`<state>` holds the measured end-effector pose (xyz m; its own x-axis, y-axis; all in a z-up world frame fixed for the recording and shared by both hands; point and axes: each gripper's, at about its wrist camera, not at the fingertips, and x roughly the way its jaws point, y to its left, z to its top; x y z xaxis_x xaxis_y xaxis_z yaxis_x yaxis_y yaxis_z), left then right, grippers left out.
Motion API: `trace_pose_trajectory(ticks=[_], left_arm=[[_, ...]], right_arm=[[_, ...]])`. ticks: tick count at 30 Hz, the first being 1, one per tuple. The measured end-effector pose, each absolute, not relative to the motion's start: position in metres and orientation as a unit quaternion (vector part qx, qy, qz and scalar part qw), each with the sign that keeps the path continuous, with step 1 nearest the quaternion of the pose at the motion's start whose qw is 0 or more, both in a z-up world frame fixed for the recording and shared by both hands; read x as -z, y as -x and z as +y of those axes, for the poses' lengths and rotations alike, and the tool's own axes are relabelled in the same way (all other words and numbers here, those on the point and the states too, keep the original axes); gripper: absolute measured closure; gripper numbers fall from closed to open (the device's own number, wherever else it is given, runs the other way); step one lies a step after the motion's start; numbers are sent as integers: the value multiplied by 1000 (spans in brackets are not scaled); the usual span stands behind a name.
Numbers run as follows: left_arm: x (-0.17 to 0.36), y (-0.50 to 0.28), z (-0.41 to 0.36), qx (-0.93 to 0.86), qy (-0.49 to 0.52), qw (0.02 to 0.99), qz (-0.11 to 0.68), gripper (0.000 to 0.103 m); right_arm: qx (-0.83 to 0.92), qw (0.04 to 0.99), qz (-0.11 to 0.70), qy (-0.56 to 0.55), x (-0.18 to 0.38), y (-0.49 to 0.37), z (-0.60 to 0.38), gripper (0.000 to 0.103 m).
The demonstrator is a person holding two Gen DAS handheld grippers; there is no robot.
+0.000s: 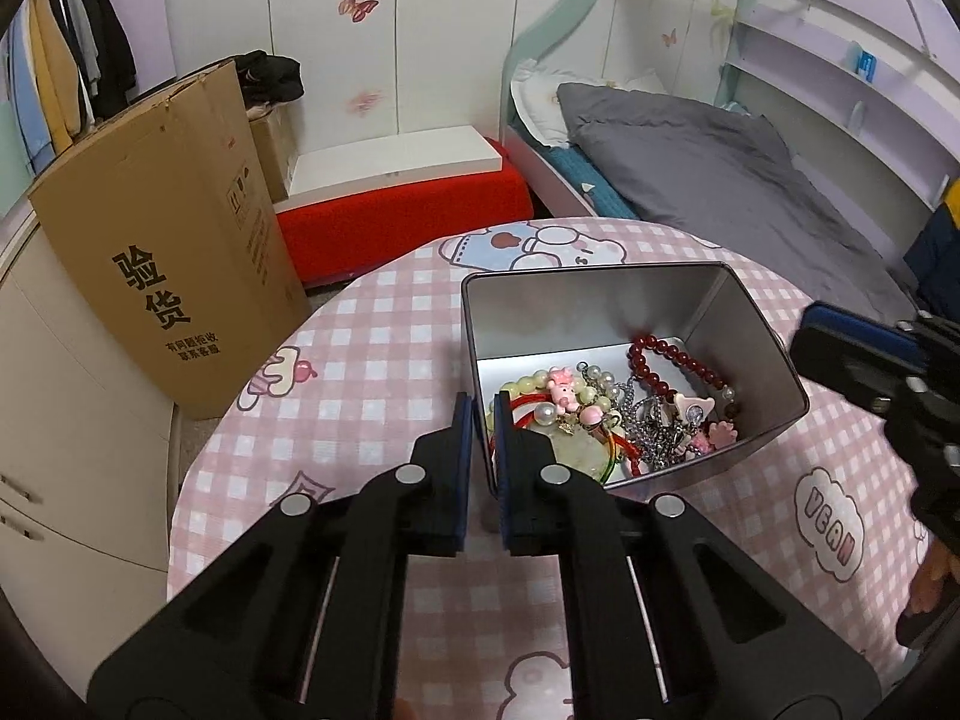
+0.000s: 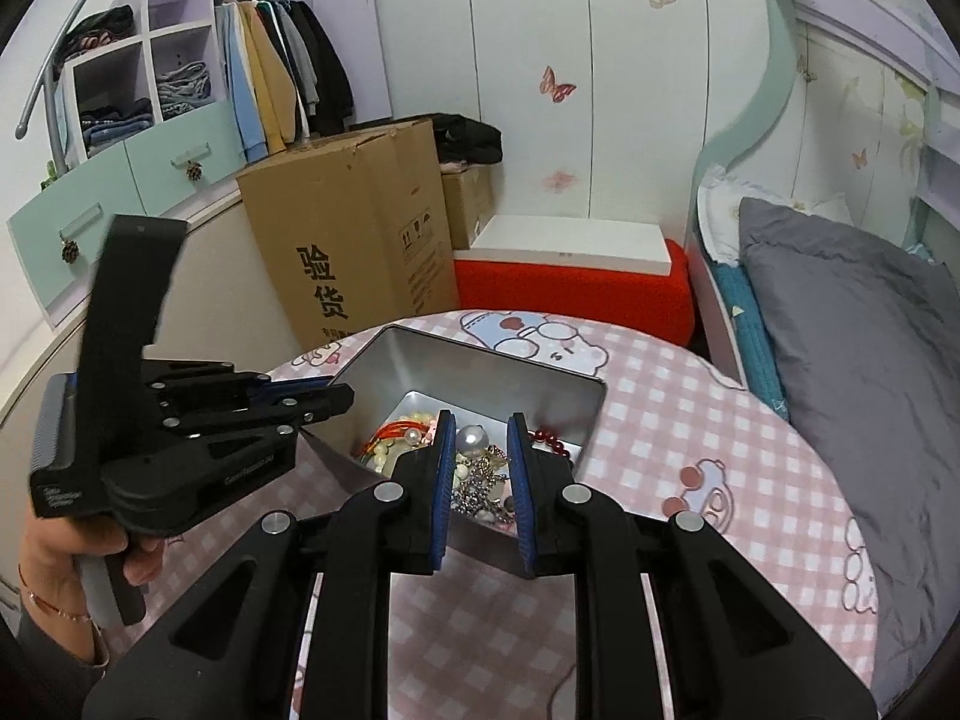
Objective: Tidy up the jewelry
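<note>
An open silver tin [image 1: 600,306] stands on the round table's pink checked cloth [image 1: 372,360]. Inside lies a heap of jewelry: a dark red bead bracelet [image 1: 672,357], a pink pig charm [image 1: 561,387], a silver chain [image 1: 651,438] and a red cord [image 1: 528,402]. My left gripper [image 1: 481,420] is shut on the tin's near left wall, one finger outside and one inside. From the right wrist view, the left gripper [image 2: 336,399] meets the tin [image 2: 480,372] at its corner. My right gripper [image 2: 482,450] hovers above the tin, its jaws a little apart with nothing between them; a large pearl [image 2: 471,438] shows through the gap.
A tall cardboard box [image 1: 168,252] stands left of the table. A red cushioned bench [image 1: 408,210] sits behind it. A bed with a grey duvet [image 1: 720,168] lies to the right. A person's hand [image 2: 90,546] holds the left tool.
</note>
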<state>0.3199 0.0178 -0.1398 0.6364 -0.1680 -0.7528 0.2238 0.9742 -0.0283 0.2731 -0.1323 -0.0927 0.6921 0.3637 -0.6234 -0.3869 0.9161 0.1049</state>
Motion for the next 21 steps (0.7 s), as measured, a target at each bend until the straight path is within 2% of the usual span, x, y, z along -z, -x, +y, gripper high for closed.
trace_pose_trajectory(ticks=[5, 10, 21], left_arm=[[140, -319, 17, 107, -36, 904, 412, 95], [137, -316, 15, 105, -40, 906, 408, 95], [105, -287, 18, 84, -33, 919, 383, 95]], right_arm=[[-205, 920, 334, 5, 97, -280, -132, 86], [-198, 925, 324, -6, 92, -275, -138, 72], [-185, 939, 287, -33, 61, -237, -159, 62]])
